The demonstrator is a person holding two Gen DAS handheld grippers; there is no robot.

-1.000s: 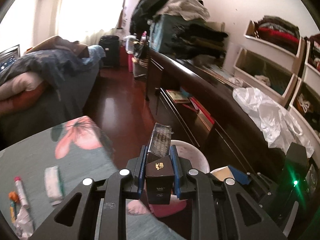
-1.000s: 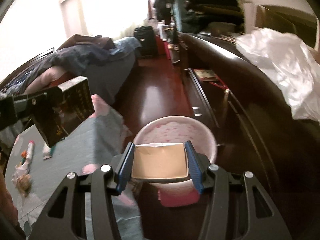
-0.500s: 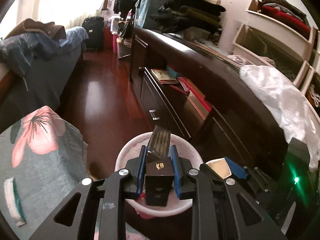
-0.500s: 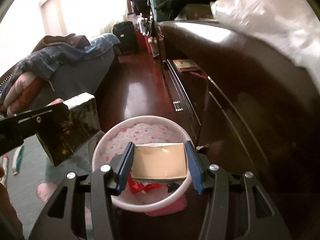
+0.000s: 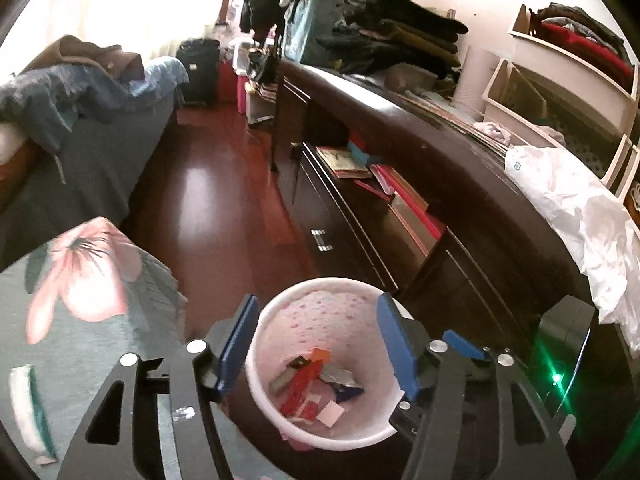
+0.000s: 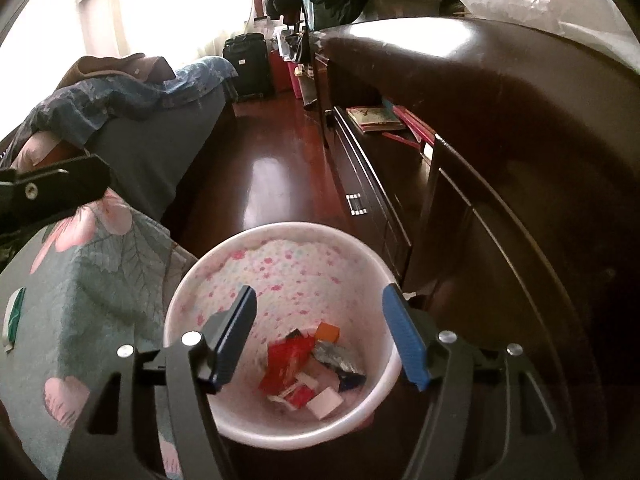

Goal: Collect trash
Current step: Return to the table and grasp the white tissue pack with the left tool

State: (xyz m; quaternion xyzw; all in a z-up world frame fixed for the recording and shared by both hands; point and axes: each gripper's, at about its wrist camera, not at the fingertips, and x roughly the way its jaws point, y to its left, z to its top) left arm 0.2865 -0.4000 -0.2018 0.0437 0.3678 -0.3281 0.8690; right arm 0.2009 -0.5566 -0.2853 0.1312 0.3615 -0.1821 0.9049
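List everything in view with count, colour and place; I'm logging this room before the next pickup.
Bin: one, white with pink spots, on the floor below both grippers.
Trash: several pieces, red, orange, silver, white, at the bin's bottom.
Floral cover: one, grey-green with pink flowers, left of the bin.
Dresser: one, dark brown, along the right.
Plastic bag: one, white, on the dresser.
Bed: one, blue bedding, far left.
Suitcase: one, black, far end.
Left gripper: blue fingers, opening, empty.
Right gripper: blue fingers, opening, empty.
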